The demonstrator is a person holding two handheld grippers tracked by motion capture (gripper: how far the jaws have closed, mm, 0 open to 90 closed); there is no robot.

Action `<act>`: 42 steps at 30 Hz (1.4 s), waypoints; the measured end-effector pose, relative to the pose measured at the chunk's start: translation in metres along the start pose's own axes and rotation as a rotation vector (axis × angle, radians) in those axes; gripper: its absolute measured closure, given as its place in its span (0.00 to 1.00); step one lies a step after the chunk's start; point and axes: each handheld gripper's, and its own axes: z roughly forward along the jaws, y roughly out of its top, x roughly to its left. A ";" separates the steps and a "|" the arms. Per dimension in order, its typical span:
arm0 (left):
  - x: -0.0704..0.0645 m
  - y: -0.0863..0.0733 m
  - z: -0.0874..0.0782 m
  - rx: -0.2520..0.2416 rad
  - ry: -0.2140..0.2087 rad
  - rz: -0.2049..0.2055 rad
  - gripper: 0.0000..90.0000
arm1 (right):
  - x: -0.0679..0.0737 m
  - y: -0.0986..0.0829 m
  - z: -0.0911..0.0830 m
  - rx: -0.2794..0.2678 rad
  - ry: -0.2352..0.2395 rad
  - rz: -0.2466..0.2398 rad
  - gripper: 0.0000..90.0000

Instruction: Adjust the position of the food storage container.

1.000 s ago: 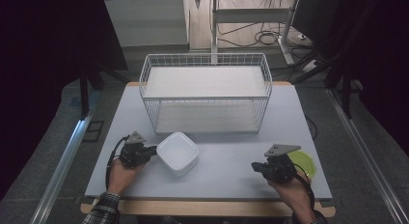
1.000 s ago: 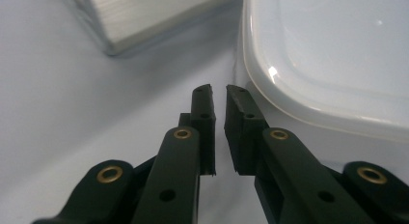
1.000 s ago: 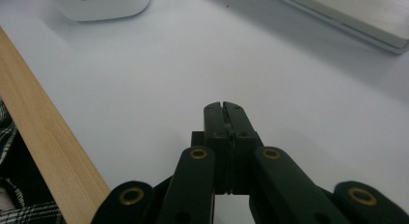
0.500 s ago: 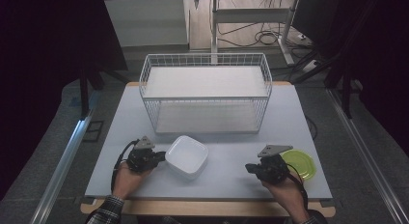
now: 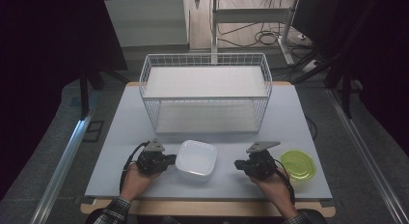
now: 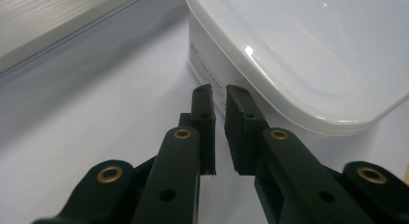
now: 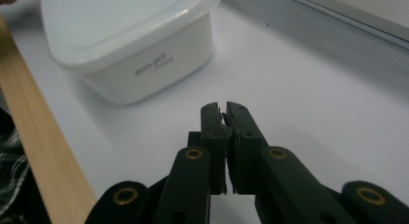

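Observation:
A white square plastic container [image 5: 196,160] with a matte lid sits on the pale table near its front edge. My left gripper [image 5: 171,160] lies just left of it. In the left gripper view its jaws [image 6: 219,94] are nearly together with nothing between them, their tips right at the container's side wall [image 6: 207,60]. My right gripper [image 5: 238,165] rests on the table a short way right of the container, shut and holding nothing. In the right gripper view the container [image 7: 130,45] stands ahead and to the left of the shut jaws [image 7: 222,108].
A white wire basket [image 5: 205,91] stands across the middle of the table behind the container. A round green lid [image 5: 297,164] lies flat at the front right, beside my right hand. The table's wooden front edge [image 7: 43,151] runs close to my right gripper.
The container has slid to the right and slightly nearer, with my left gripper following right behind it. My right gripper has moved left, away from the green lid.

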 end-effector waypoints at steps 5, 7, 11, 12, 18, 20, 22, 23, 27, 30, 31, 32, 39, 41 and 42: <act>-0.008 0.004 0.006 0.007 -0.021 0.017 0.92 | -0.003 0.004 0.011 -0.016 0.013 0.043 0.94; -0.011 0.004 0.007 0.008 -0.033 0.020 0.91 | -0.004 0.006 0.016 -0.019 0.017 0.059 0.95; -0.019 0.006 0.012 0.010 -0.066 0.022 0.90 | -0.008 0.012 0.027 -0.010 0.036 0.074 0.95; -0.020 0.007 0.012 0.008 -0.071 0.015 0.90 | -0.008 0.013 0.028 -0.011 0.041 0.075 0.95; -0.028 0.005 0.011 0.022 -0.065 0.026 0.90 | -0.004 0.013 0.028 -0.003 0.038 0.064 0.99; -0.029 0.005 0.011 0.026 -0.064 0.028 0.90 | -0.003 0.013 0.028 -0.002 0.034 0.061 0.99; -0.028 0.003 0.010 0.027 -0.067 0.024 0.89 | 0.002 0.012 0.029 0.010 0.022 0.048 0.99; -0.028 0.004 0.010 0.027 -0.064 0.025 0.89 | 0.003 0.012 0.030 0.018 0.016 0.045 0.99; -0.025 0.003 0.005 0.011 -0.032 0.025 0.83 | 0.003 0.012 0.028 0.018 0.020 0.036 0.96; -0.022 -0.001 -0.003 -0.003 0.005 0.009 0.73 | 0.003 0.011 0.022 0.010 0.002 0.010 0.93; -0.022 -0.002 -0.006 -0.008 0.017 0.006 0.68 | 0.002 0.010 0.020 0.007 -0.009 -0.001 0.91; -0.022 -0.004 -0.010 -0.013 0.034 0.006 0.64 | 0.002 0.009 0.017 0.001 -0.012 -0.010 0.89; -0.023 -0.010 -0.020 -0.060 0.055 -0.008 0.34 | 0.005 0.004 0.001 -0.033 -0.062 -0.070 0.65; -0.025 -0.012 -0.021 -0.066 0.047 -0.019 0.29 | 0.004 0.001 -0.002 -0.045 -0.054 -0.063 0.59; -0.026 -0.014 -0.022 -0.068 0.047 -0.021 0.27 | 0.004 0.000 -0.004 -0.051 -0.056 -0.056 0.57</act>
